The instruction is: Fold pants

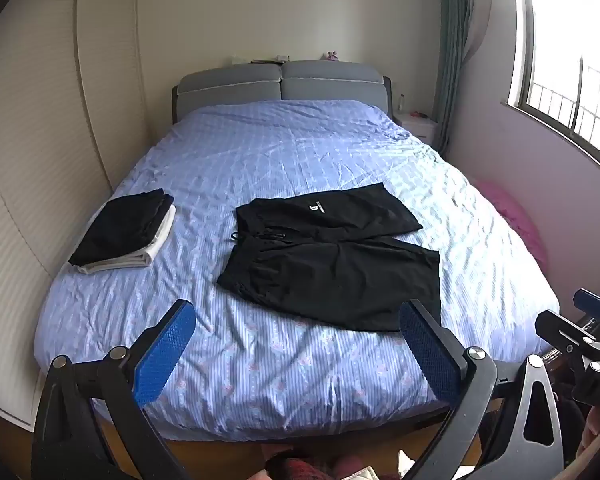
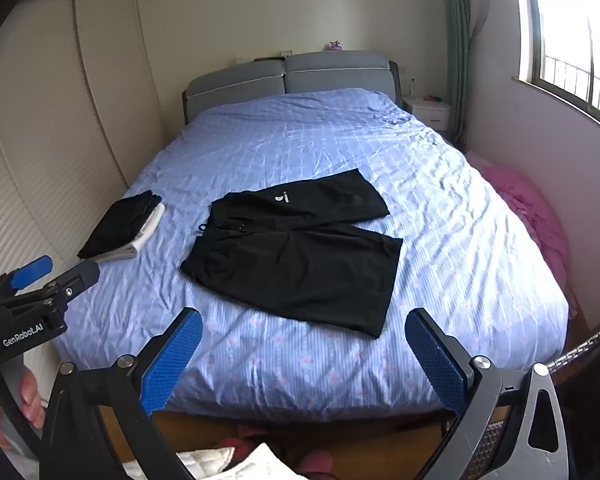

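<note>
Black pants (image 1: 332,256) lie spread flat on the blue bed (image 1: 260,160), waistband to the left, both legs pointing right; they also show in the right wrist view (image 2: 296,252). My left gripper (image 1: 298,320) is open and empty, held above the foot of the bed, short of the pants. My right gripper (image 2: 304,328) is open and empty, also above the foot of the bed near the pants' lower leg. The right gripper's body shows at the edge of the left wrist view (image 1: 588,328); the left gripper's body shows in the right wrist view (image 2: 32,300).
A folded stack of black and white clothes (image 1: 126,232) lies at the bed's left side, also in the right wrist view (image 2: 124,228). A wardrobe (image 1: 40,120) stands left. A pink heap (image 2: 536,216) lies by the right wall. A nightstand (image 2: 428,112) stands by the headboard.
</note>
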Action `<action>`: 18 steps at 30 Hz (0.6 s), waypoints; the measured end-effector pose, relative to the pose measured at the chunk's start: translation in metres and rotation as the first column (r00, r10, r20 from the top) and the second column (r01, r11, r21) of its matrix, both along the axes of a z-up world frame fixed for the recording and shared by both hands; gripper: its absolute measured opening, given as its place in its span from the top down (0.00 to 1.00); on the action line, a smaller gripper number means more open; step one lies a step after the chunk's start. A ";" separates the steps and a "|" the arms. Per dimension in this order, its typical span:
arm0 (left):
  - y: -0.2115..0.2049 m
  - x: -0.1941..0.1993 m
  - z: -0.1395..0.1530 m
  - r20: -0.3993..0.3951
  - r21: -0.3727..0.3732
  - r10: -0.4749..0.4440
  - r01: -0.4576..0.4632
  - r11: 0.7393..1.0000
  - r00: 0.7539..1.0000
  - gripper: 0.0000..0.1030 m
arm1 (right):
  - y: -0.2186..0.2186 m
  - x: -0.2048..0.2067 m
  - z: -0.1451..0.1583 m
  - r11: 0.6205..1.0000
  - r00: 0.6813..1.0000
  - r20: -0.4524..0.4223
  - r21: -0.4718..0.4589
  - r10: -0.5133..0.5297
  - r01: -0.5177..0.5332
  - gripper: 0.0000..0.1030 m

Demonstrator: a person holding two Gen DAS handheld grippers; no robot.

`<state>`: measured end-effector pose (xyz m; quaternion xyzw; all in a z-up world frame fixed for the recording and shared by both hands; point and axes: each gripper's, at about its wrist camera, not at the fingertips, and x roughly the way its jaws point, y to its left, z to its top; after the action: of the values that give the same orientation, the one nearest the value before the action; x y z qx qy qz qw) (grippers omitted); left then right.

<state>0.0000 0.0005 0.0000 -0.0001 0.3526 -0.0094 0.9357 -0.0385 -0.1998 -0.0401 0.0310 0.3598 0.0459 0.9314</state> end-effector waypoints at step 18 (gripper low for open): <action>0.002 0.002 0.017 0.052 0.033 0.008 -0.010 0.999 0.999 0.00 | 0.005 0.004 0.007 1.000 1.000 0.016 -0.010 0.012 -0.012 0.00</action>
<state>0.0016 0.0027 0.0172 0.0139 0.3281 0.0006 0.9445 -0.0348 -0.1950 -0.0331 0.0239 0.3525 0.0501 0.9342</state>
